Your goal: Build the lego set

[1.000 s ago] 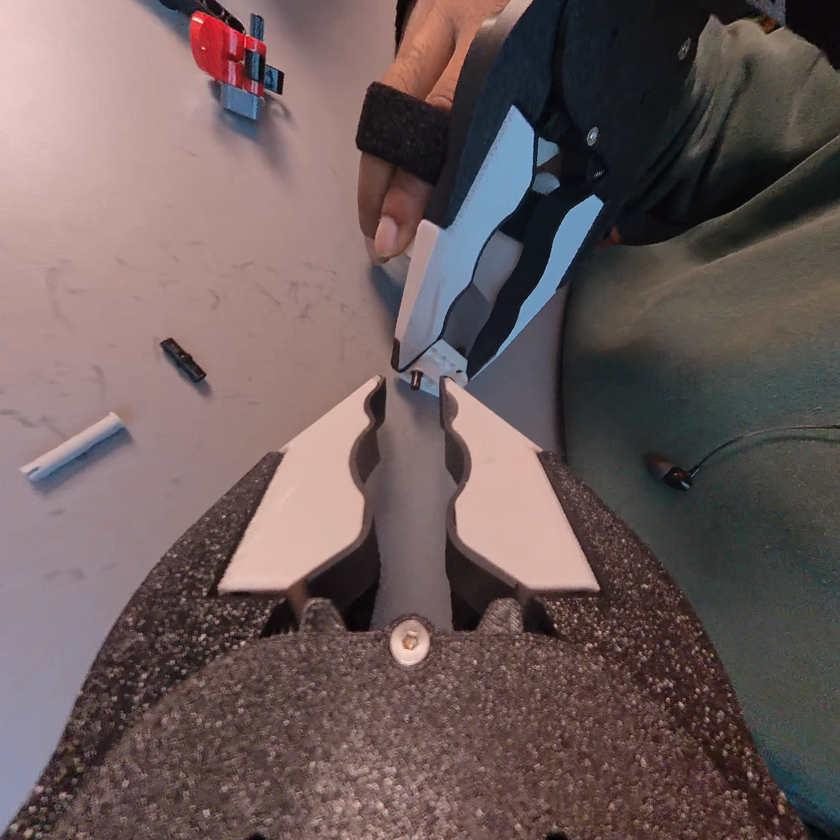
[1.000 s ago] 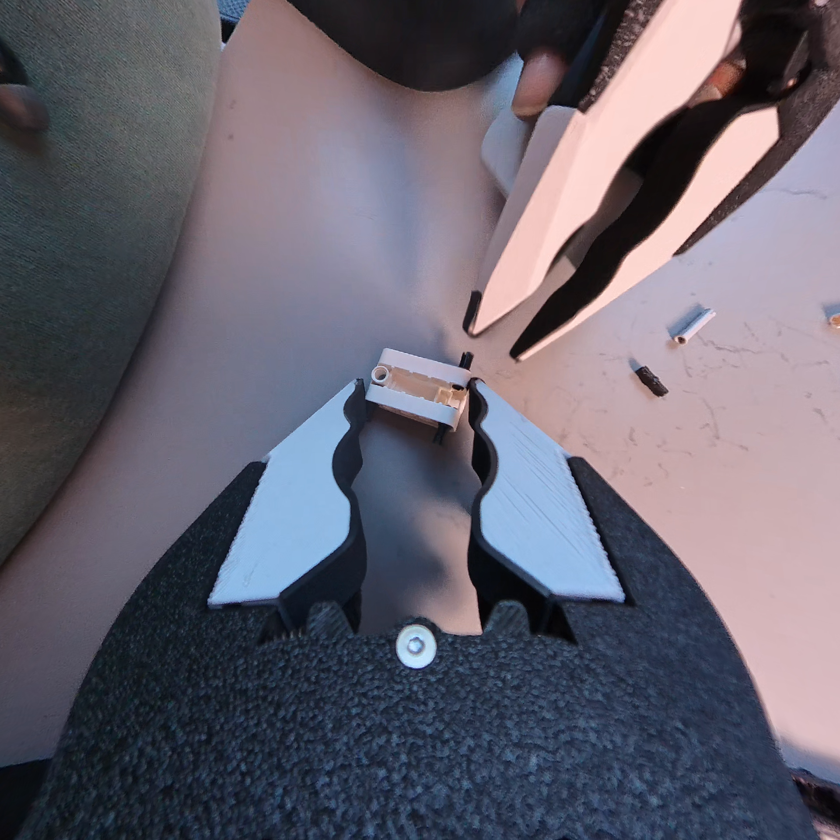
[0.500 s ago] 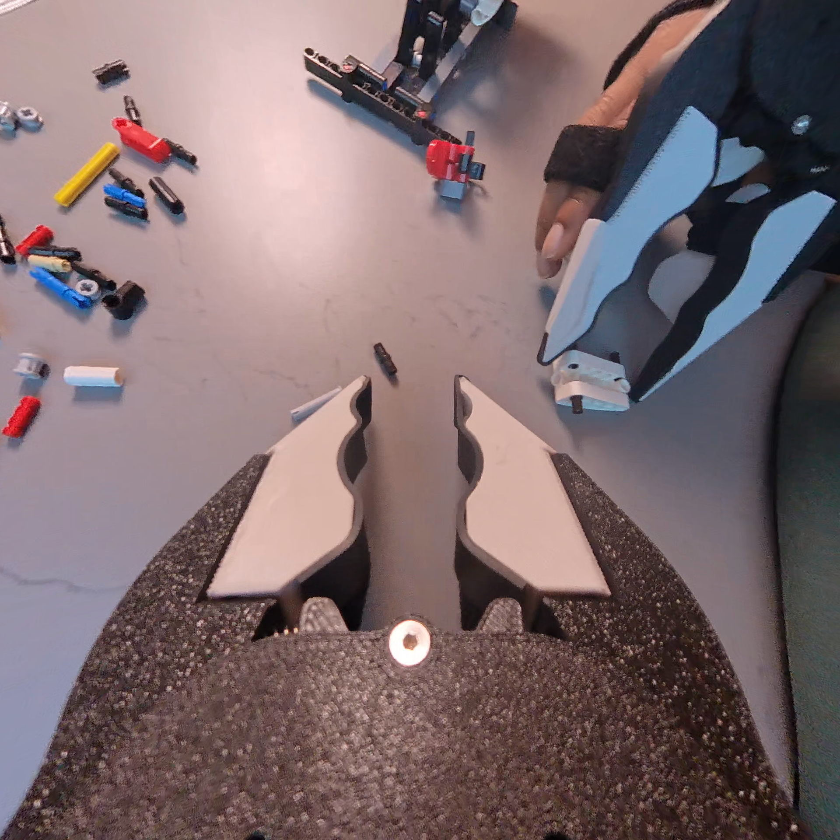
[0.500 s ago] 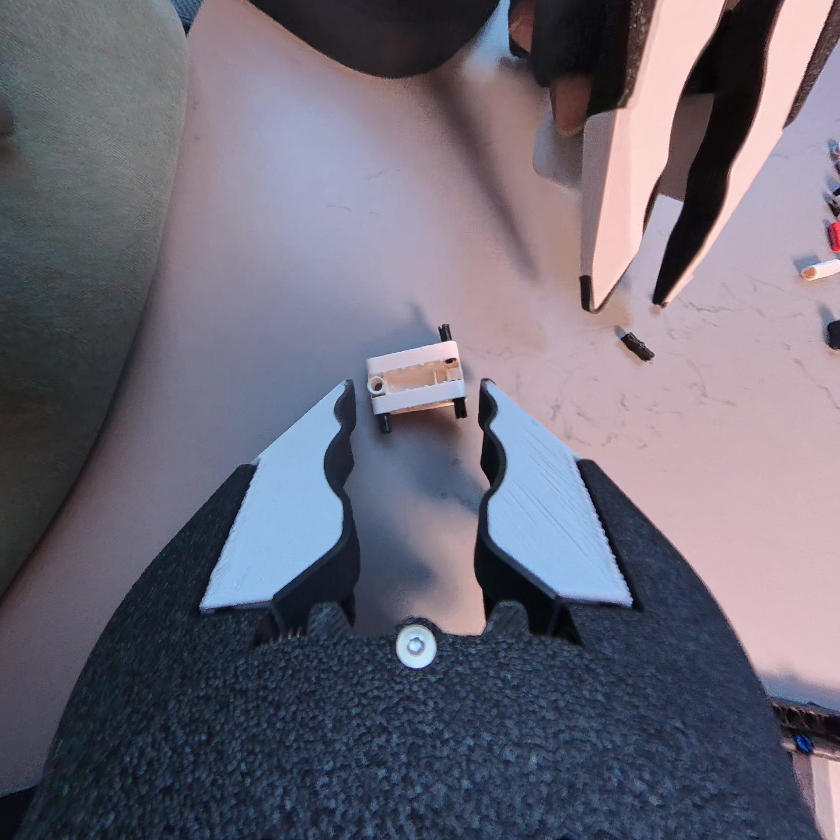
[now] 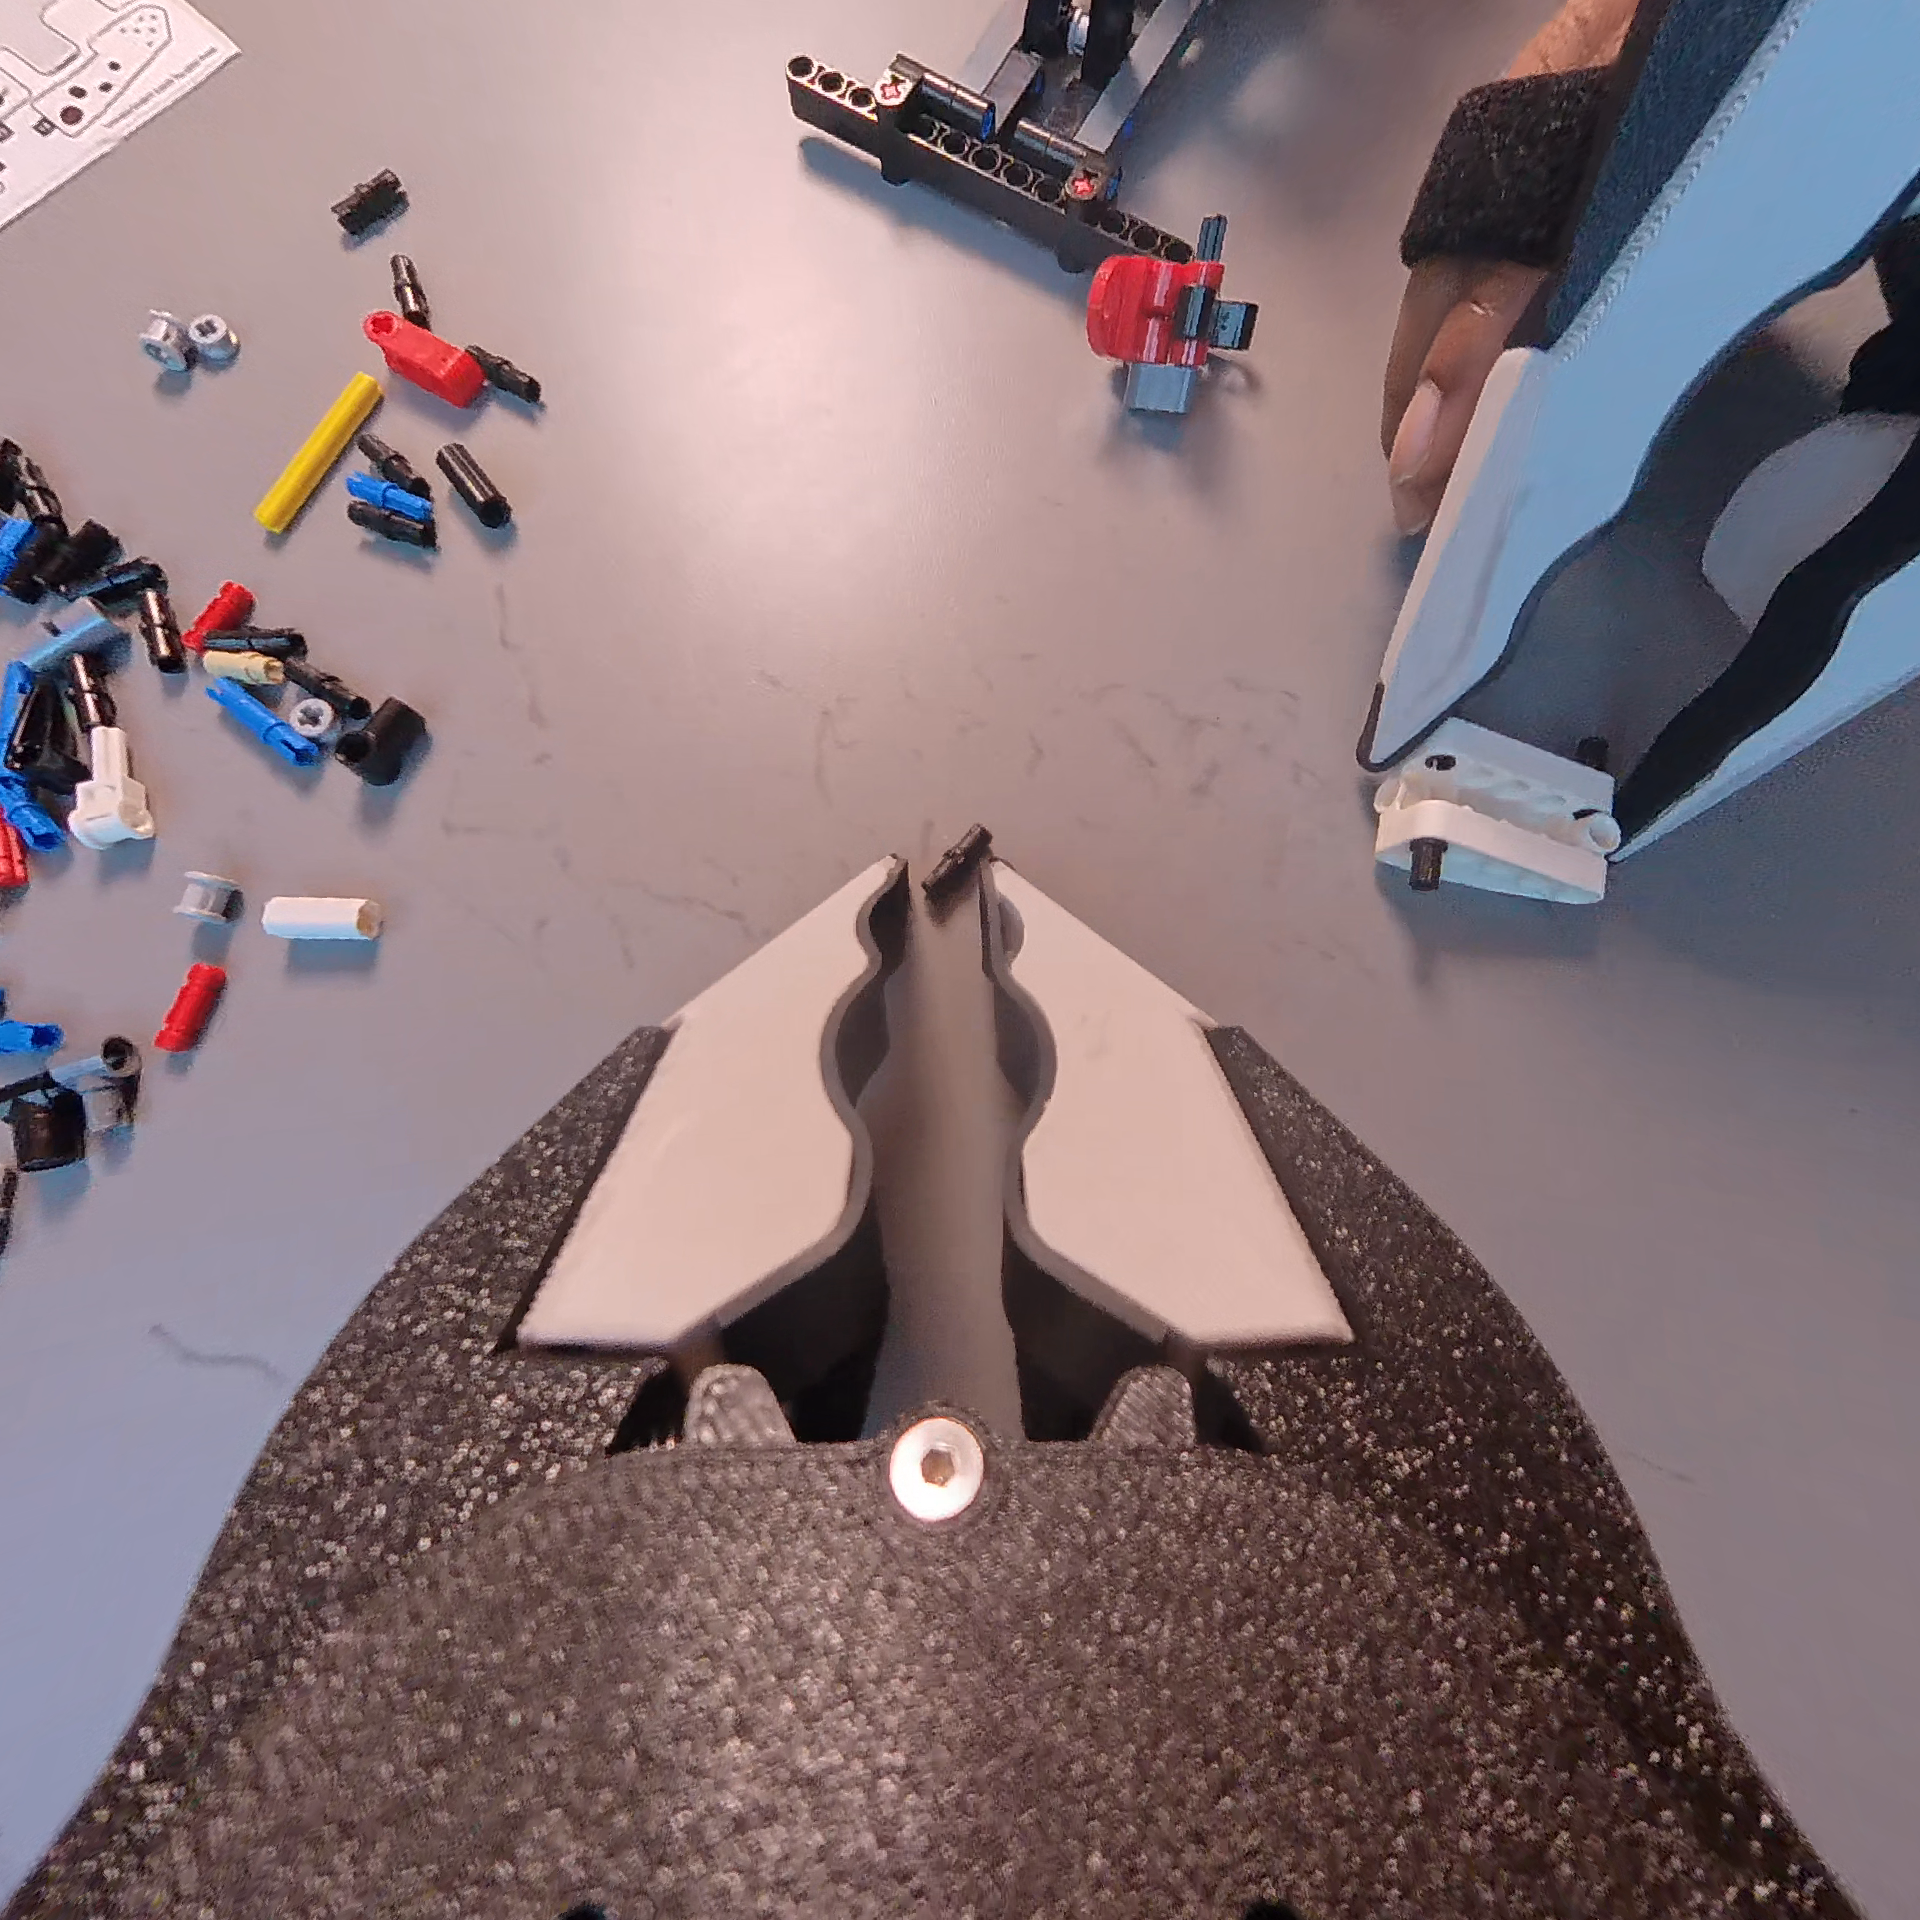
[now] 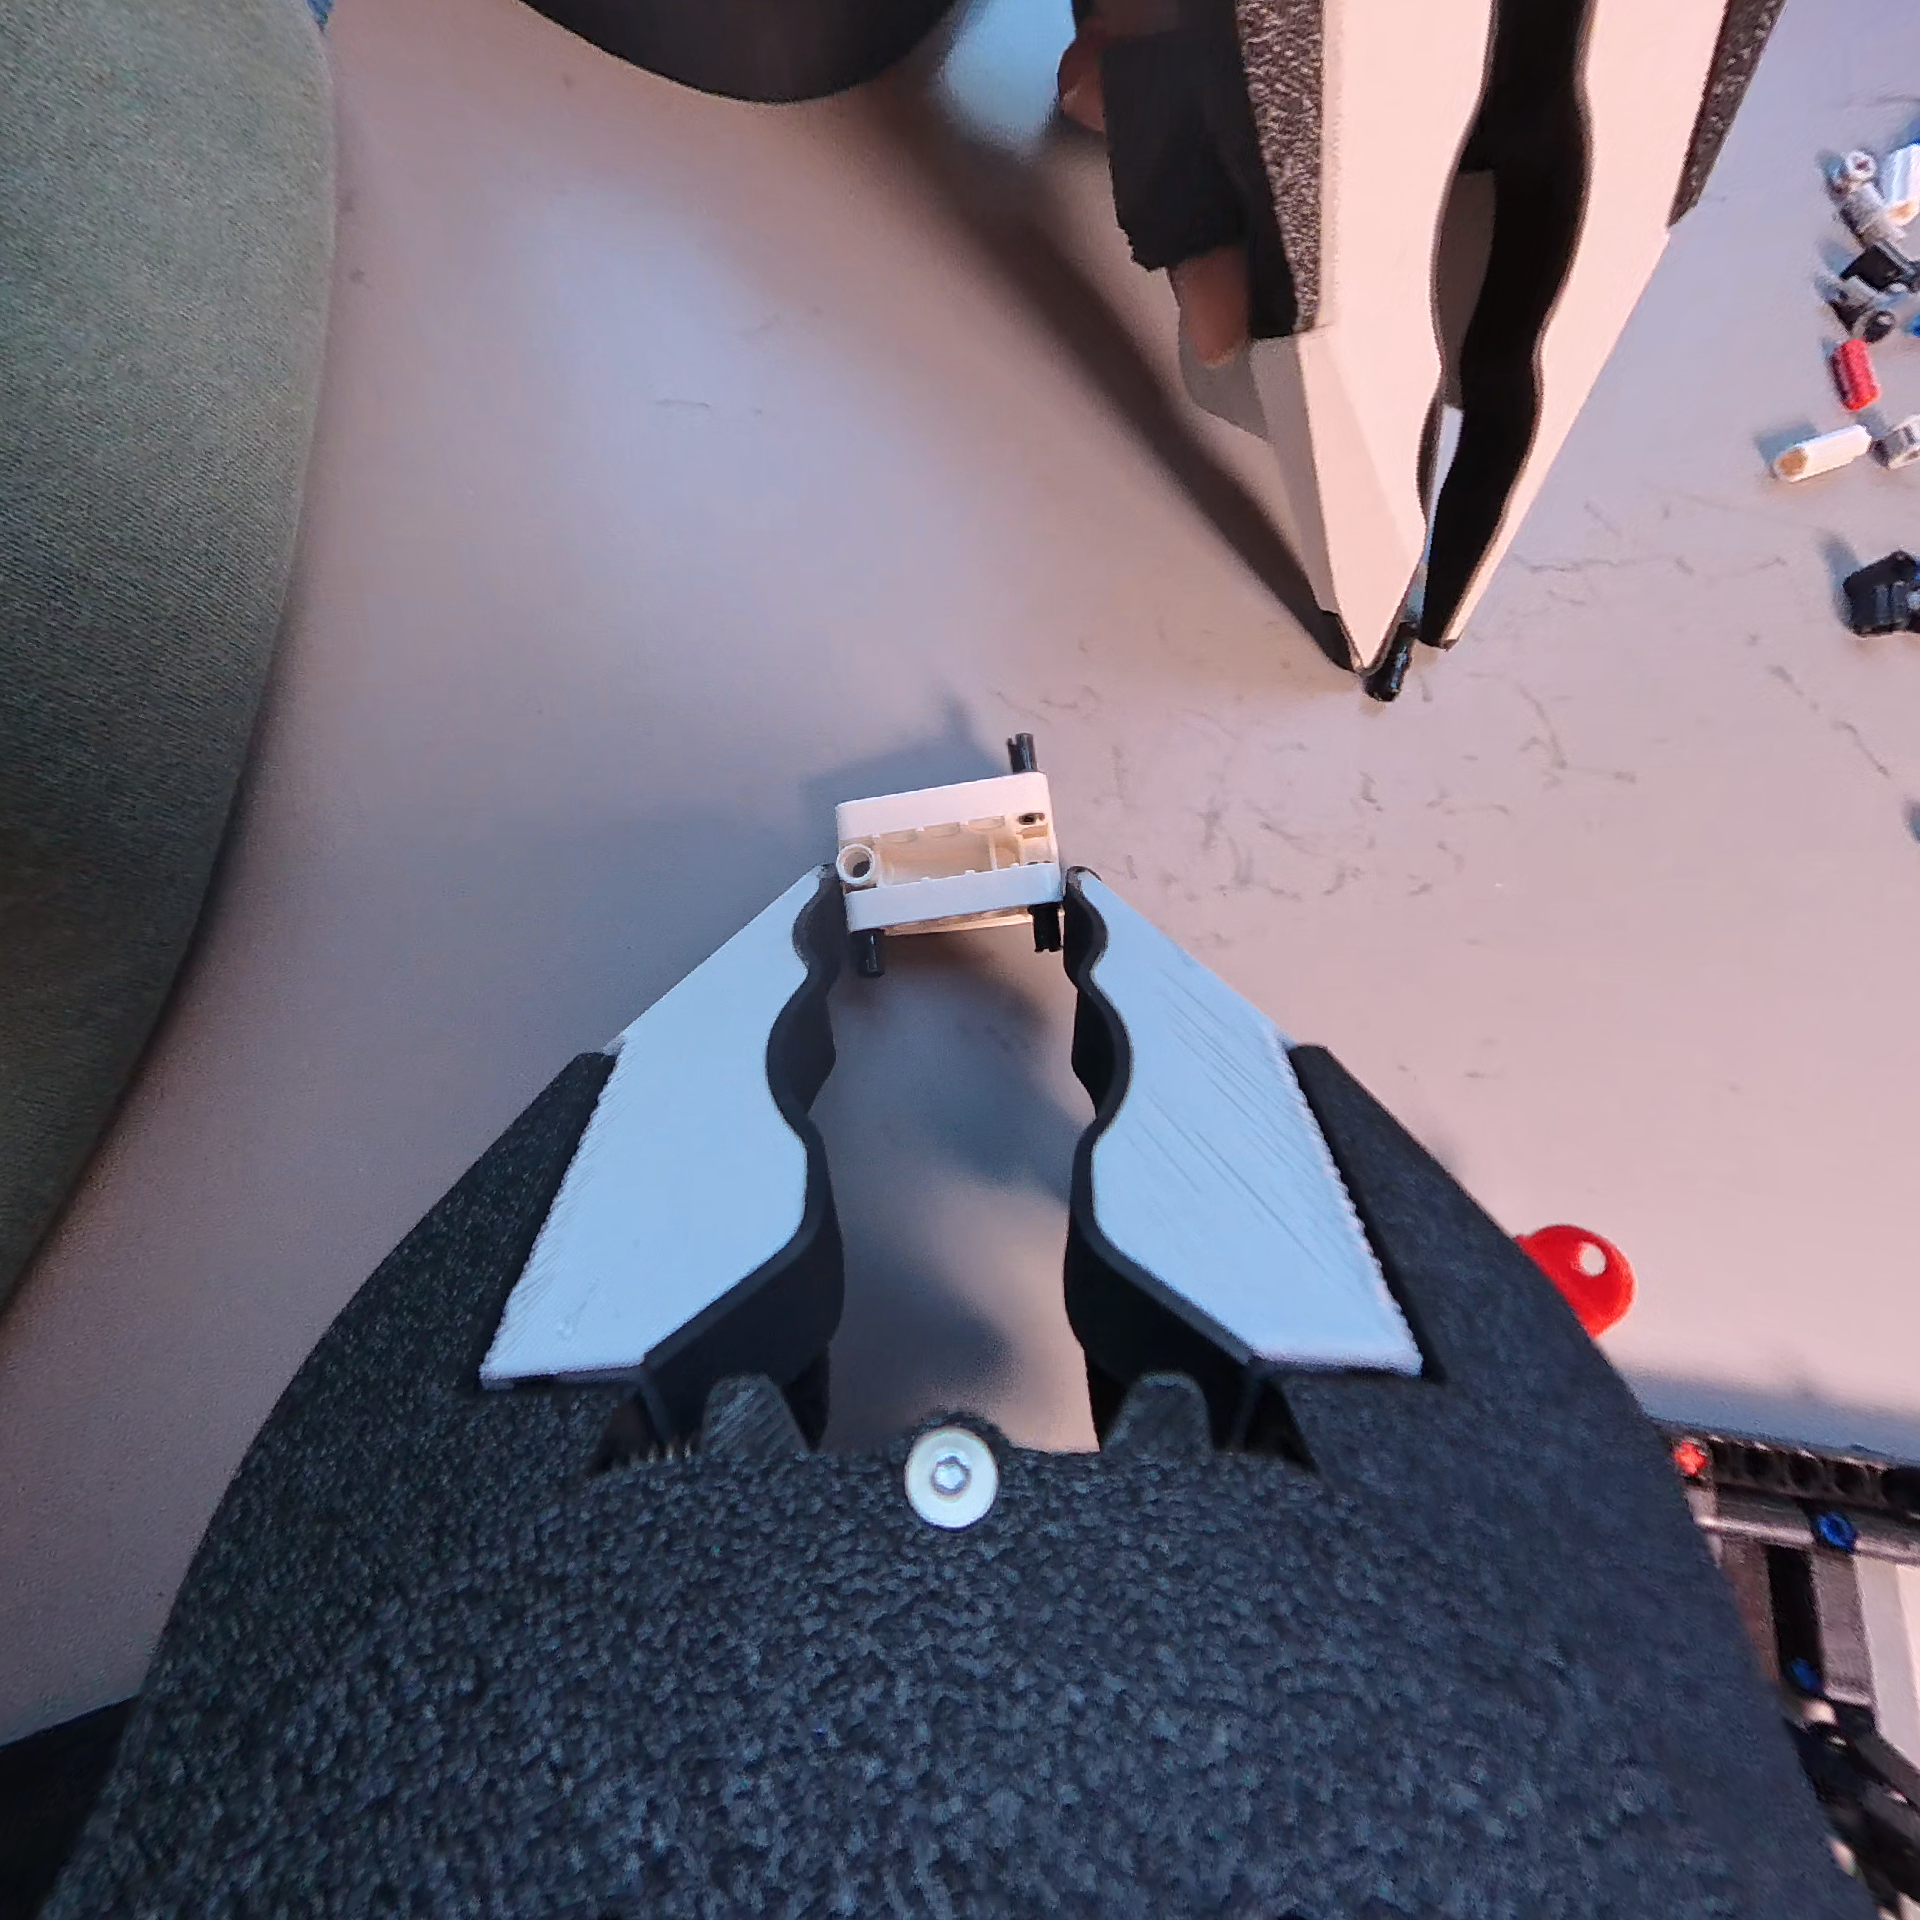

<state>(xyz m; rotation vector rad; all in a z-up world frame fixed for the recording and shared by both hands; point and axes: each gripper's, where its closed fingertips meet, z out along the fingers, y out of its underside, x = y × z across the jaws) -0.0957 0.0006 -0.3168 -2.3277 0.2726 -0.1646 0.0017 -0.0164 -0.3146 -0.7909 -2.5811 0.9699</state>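
Progress looks early to middling from where I stand. Left tongs (image 5: 940, 871) are pinched nearly closed on a small black pin (image 5: 954, 860), gripped at the very tips just above the grey counter (image 5: 935, 582). Right tongs (image 6: 948, 902) are clamped on a white frame piece (image 6: 951, 857), one tip on each end, holding it low over the counter near its edge; black pins already stick out of several corners of that piece, so some pegging is done. I judge the pin in the left tongs is meant for another hole in it, and the two are well apart at present.

Farther back lies a long black beam assembly (image 5: 997, 135), partly built, with a small red and grey sub-piece (image 5: 1158, 312) just beside its end, apparently not joined. Off to the left a scatter of loose parts (image 5: 156, 644) in blue, black, red, white and yellow waits unused, along with a printed instruction sheet (image 5: 73, 94) at the corner. By the size of that pile, most of the set remains to be put together, and the white frame has yet to meet the black assembly.
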